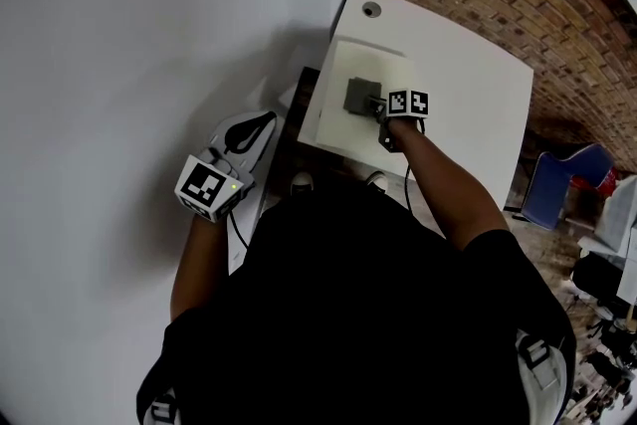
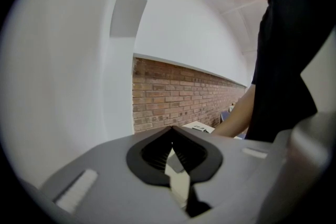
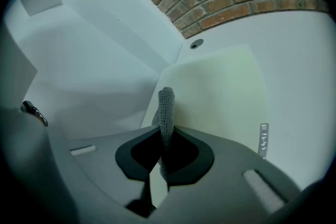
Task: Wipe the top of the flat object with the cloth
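The right gripper (image 3: pixel 165 132) is clamped on the grey knitted cloth (image 1: pixel 358 96), which lies on the pale flat panel (image 1: pixel 338 132) at upper centre of the head view. Wiping seems under way, though how much of the panel is covered cannot be told. The left gripper (image 2: pixel 172 132), jaws together and empty, hangs at lower left.

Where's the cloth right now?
Head view, upper centre: the grey cloth sits on the cream flat panel on the white table, pinched in the right gripper.

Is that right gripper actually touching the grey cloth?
Touching. The right gripper view shows the right gripper with its jaws closed on a fold of the cloth, which stands up between them.
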`<state>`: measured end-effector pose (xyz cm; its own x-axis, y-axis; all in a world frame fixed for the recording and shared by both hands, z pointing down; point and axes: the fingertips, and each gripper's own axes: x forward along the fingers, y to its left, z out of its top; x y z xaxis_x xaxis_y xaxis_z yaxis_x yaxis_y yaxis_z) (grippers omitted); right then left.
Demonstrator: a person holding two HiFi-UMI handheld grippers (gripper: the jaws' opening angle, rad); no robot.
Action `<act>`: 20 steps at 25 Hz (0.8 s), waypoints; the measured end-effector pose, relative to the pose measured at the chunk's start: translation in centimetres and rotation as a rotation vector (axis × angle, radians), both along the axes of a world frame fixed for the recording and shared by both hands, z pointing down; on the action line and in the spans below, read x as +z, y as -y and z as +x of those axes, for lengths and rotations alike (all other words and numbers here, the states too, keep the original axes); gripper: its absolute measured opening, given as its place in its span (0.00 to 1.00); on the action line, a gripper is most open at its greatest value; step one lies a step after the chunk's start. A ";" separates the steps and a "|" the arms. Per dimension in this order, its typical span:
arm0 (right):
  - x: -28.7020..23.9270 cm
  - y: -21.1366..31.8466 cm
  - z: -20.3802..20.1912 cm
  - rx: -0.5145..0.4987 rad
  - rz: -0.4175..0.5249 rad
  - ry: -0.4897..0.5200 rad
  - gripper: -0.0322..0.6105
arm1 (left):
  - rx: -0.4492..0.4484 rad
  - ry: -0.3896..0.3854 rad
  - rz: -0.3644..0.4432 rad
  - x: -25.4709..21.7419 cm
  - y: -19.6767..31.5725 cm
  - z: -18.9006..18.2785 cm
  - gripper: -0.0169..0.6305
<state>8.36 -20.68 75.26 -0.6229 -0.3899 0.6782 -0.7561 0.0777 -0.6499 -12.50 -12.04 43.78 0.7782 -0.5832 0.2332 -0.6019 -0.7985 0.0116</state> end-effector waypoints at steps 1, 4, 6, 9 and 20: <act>0.0 -0.2 0.6 0.008 -0.001 -0.005 0.06 | 0.006 -0.001 -0.002 0.1 0.0 0.3 0.03; 0.1 -0.4 2.2 0.028 0.000 -0.019 0.06 | 0.024 -0.003 -0.004 0.2 0.0 1.1 0.03; 0.2 -0.5 3.1 0.041 0.001 -0.027 0.06 | 0.035 -0.006 -0.003 0.1 0.1 1.5 0.03; 0.1 -0.9 4.4 0.057 0.001 -0.042 0.06 | 0.051 -0.006 -0.004 0.1 0.2 2.1 0.03; 0.4 -1.7 8.6 0.120 -0.002 -0.080 0.06 | 0.095 -0.015 -0.001 0.0 0.7 4.0 0.03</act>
<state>16.93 -18.96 75.66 -0.5157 -0.4570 0.7247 -0.8095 -0.0172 -0.5869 -8.46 -12.75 43.78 0.8332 -0.5064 0.2218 -0.5232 -0.8519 0.0204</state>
